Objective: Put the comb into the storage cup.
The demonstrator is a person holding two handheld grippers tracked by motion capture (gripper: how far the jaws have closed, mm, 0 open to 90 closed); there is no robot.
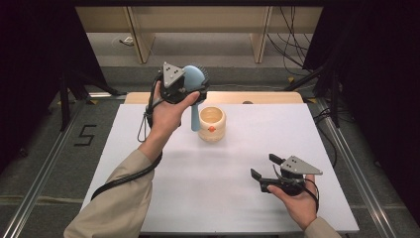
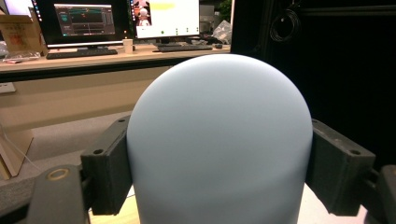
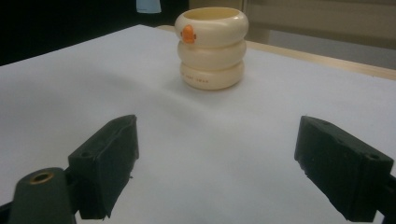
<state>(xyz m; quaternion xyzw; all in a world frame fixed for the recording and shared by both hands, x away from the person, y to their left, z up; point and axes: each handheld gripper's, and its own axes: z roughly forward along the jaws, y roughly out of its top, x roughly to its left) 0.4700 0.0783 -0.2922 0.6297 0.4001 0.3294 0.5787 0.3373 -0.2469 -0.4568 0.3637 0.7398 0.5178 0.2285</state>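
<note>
My left gripper point(image 1: 190, 87) is raised above the far side of the table, shut on the round head of a light-blue brush point(image 1: 194, 78). The brush's handle hangs down just left of a cream ringed cup point(image 1: 212, 124) with an orange spot. In the left gripper view both black jaws press the sides of the brush's smooth blue head point(image 2: 219, 140). My right gripper point(image 1: 265, 166) rests low near the front right of the table, open and with nothing in it. The right gripper view looks past its spread jaws at the cup point(image 3: 212, 46), with the handle's tip point(image 3: 148, 5) at the top edge.
A white board point(image 1: 223, 198) covers the tabletop, with a wooden strip point(image 1: 277, 97) along its far edge. Dark curtains and stand legs flank both sides. A desk with monitors point(image 2: 84, 21) stands beyond the table.
</note>
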